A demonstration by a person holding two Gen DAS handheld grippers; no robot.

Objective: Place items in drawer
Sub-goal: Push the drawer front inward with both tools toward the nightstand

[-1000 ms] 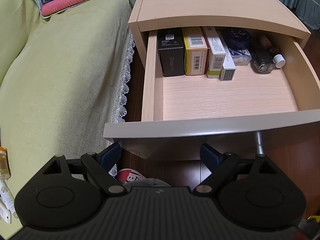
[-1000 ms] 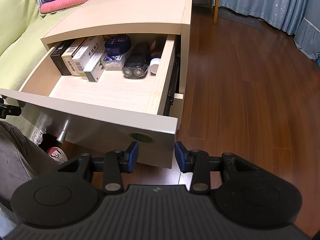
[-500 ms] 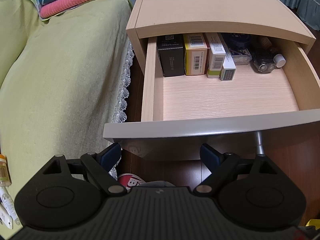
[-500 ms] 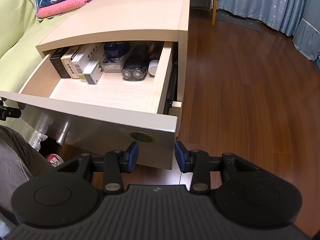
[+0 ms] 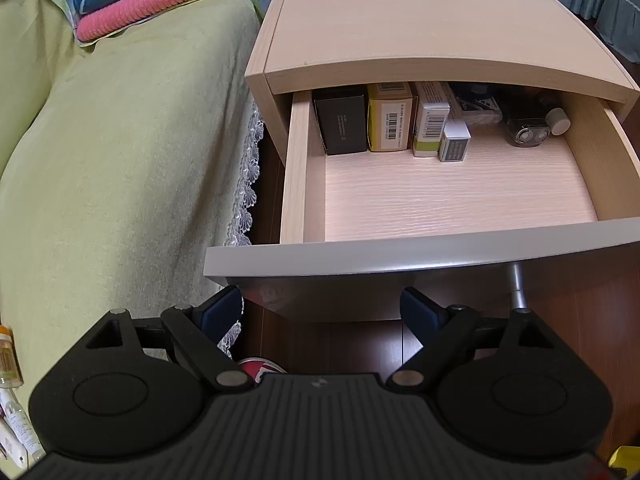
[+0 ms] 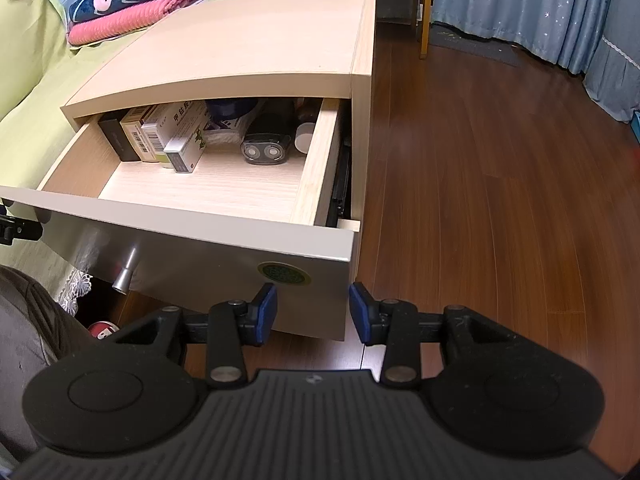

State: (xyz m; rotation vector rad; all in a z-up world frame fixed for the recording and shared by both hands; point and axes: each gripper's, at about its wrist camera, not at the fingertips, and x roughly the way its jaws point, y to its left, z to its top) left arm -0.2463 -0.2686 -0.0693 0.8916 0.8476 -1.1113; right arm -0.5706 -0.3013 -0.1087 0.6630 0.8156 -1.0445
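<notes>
Both tools empty before the open drawer

Nearest, left tool (image 5: 322, 310) wide apart and right tool (image 6: 313, 312) part-open, gripping nothing; beyond, pale wooden drawer (image 5: 420, 254) pulled out, holding four upright boxes (image 5: 392, 122) and one black shaver (image 6: 264, 152) at the back. Risk: knocking the front panel, jolting boxes over.

The drawer (image 6: 224, 236) stands pulled out, boxes (image 6: 160, 136) and a shaver (image 6: 264, 150) at its back; the right gripper (image 6: 313, 312) hangs empty, fingers apart, before its front corner.
</notes>
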